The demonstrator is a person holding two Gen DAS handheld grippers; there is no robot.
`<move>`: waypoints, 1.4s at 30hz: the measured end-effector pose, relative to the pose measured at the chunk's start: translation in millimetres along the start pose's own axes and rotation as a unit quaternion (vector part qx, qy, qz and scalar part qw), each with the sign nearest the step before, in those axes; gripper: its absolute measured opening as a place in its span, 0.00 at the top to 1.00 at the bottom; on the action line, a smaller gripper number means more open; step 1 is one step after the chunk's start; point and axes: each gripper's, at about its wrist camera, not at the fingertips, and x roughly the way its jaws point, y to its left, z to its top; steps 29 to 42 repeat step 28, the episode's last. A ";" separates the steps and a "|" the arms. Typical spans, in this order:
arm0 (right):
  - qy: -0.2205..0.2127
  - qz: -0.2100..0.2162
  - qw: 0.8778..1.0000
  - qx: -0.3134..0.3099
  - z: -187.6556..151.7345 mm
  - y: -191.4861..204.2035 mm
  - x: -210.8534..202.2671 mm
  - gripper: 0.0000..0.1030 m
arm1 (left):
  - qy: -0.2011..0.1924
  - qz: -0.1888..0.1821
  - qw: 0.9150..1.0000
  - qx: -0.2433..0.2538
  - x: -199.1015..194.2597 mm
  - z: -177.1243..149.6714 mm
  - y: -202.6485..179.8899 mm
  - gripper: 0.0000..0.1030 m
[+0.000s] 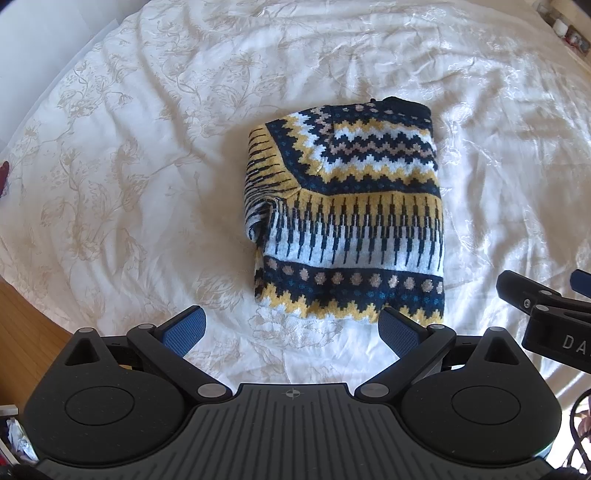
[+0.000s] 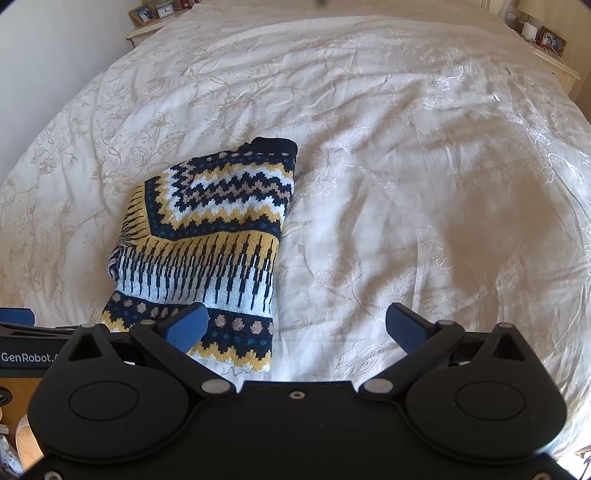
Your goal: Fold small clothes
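Both my left gripper [image 1: 291, 328] and right gripper [image 2: 295, 326] gape empty over the folded sweater [image 1: 345, 210], soft, floppy knit, best pinched at its near hem.

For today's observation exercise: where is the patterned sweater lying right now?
The folded sweater lies on the white bedspread, centre in the left wrist view, just ahead of both open grippers.

Black gripper [image 1: 291, 334] bodies, blue ribbed pads [image 1: 184, 330], silver screws.

Wrinkled cream floral bedspread [image 2: 406, 147], bedside tables with photo frames [image 2: 143, 14], wooden floor [image 1: 26, 332].
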 end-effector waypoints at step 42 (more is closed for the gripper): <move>0.006 -0.001 1.000 0.007 -0.6 3.7 2.3 0.01 | -0.002 0.002 1.000 -0.002 0.3 1.1 1.2 0.01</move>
